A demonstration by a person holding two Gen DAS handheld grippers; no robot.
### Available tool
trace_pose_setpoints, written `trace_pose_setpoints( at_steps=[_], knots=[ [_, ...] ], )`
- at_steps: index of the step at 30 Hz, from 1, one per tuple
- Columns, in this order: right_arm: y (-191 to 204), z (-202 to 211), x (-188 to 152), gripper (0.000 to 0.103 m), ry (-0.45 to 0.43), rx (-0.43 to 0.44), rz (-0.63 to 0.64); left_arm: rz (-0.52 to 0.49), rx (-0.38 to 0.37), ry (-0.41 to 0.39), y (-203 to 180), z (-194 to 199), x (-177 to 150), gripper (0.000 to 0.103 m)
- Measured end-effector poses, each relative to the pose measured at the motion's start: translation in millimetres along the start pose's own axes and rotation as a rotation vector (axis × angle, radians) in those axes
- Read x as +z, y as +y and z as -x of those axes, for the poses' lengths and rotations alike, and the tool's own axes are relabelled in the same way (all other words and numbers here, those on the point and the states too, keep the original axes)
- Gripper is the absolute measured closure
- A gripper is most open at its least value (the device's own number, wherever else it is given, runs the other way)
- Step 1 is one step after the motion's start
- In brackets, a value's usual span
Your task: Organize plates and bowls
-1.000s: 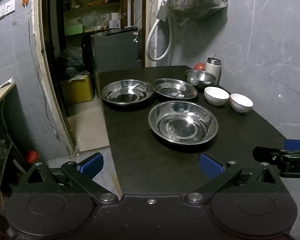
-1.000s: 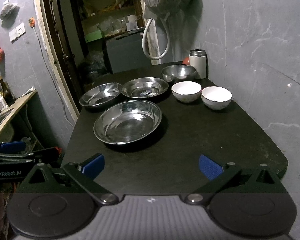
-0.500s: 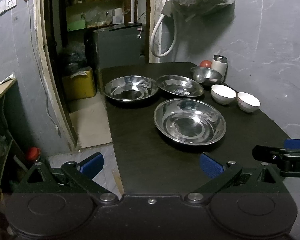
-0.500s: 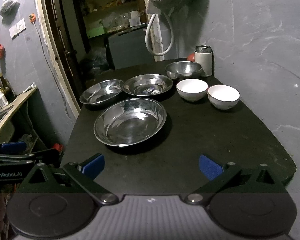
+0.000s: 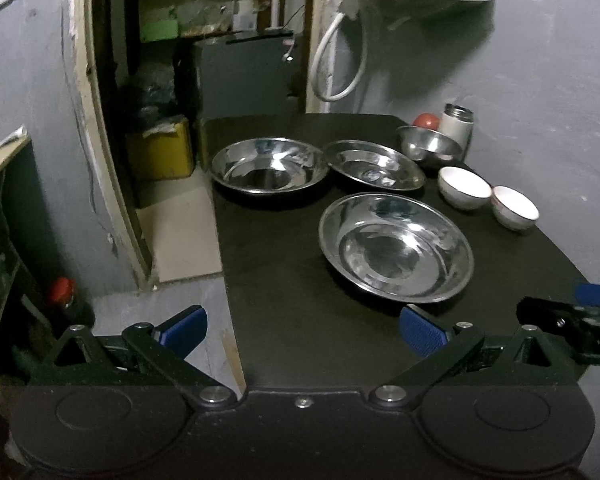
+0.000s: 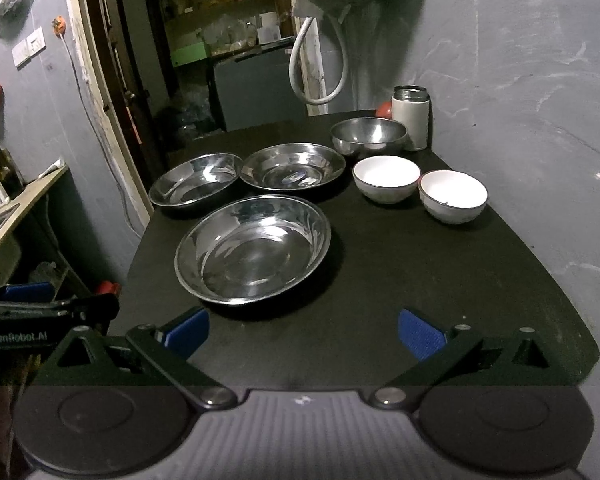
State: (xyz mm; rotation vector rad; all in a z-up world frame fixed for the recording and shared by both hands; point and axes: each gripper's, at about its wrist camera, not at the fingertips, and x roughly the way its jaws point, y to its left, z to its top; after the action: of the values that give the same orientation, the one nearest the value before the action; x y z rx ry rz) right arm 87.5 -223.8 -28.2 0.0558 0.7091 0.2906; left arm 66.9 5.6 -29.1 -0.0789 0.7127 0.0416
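On a black table (image 6: 420,280) lie three steel plates: a near one (image 6: 254,250) (image 5: 396,248), a far-left one (image 6: 196,184) (image 5: 268,170) and a far-middle one (image 6: 294,166) (image 5: 374,164). A steel bowl (image 6: 368,136) (image 5: 428,146) stands behind two white bowls (image 6: 386,178) (image 6: 454,196), also in the left wrist view (image 5: 464,186) (image 5: 514,206). My left gripper (image 5: 302,330) is open over the table's near left edge, holding nothing. My right gripper (image 6: 304,332) is open and empty above the near table edge, just short of the near plate.
A white flask (image 6: 412,122) and a red round thing (image 6: 384,110) stand at the table's far right by the grey wall. A doorway with a dark cabinet (image 5: 244,76) and a yellow box (image 5: 160,152) lies beyond the left side. A counter (image 6: 16,204) is at far left.
Both grippers have moved forward and a little closer to the table; the dishes appear larger and nearer. Neither gripper has changed its opening, and no dish has moved.
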Motion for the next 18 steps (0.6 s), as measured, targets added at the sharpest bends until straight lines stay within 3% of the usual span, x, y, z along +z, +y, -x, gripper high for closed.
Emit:
trace_pose_setpoints(
  at_steps=[7,13,18],
  knots=[
    [2,-23,24,0.0,-0.016,0.022,0.039,0.048,0.052,-0.014,20,-27,29,0.001],
    [8,-54,56,0.0,-0.02,0.089,0.071,0.095,0.128,-0.003,46,-56,69,0.001],
    [16,-77,82,0.0,-0.025,0.168,0.075,0.078,0.166,0.006,63,-77,101,0.001]
  ],
)
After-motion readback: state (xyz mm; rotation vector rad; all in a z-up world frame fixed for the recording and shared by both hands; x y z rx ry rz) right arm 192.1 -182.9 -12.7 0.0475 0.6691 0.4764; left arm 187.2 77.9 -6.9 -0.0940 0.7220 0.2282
